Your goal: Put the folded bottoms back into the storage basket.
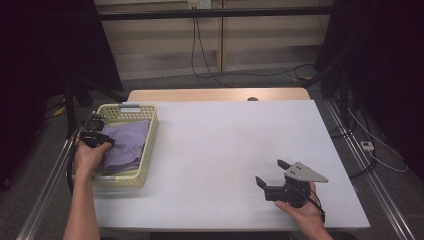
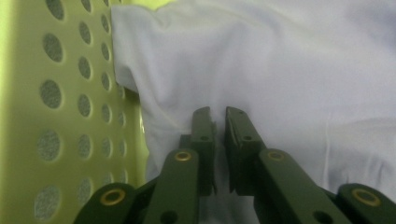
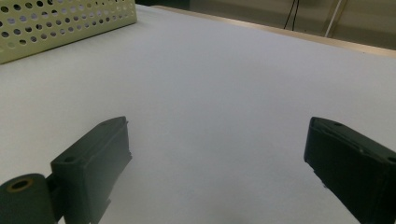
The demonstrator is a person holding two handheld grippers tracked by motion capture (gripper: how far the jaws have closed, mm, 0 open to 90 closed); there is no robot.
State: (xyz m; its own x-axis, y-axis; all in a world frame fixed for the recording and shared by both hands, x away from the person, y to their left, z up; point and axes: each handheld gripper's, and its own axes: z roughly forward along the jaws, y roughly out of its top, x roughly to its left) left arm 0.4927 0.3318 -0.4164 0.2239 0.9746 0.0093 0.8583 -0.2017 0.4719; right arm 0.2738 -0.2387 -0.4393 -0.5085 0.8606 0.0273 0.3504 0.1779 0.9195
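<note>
High view. We find a pale yellow perforated basket (image 1: 148,150) near the left edge of the white table (image 1: 225,150), and we take it as our reference. A folded lavender cloth (image 1: 127,142) lies inside the basket and covers most of its floor. The left gripper (image 1: 92,131) sits at the basket's left wall, reaching in over the rim toward the cloth, with the left hand (image 1: 90,157) behind it at the basket's near-left corner. The right gripper (image 1: 272,177) rests low over the bare table, well apart from the basket on its right, and points back toward it. Its jaws stand wide apart with nothing between them. The right hand (image 1: 305,210) holds it from the table's near edge.

Left gripper view. We look down into the basket: its perforated wall (image 2: 70,116) runs along the left, and the cloth (image 2: 261,70) lies against that wall. The left gripper (image 2: 220,119) has its jaws nearly together, a narrow slit between the tips, which lie against the cloth. We cannot tell whether any fold of it is pinched.

Right gripper view. The right gripper (image 3: 217,135) has its jaws spread wide over the bare table (image 3: 210,84). A corner of the basket (image 3: 60,23) stands far ahead at upper left.
</note>
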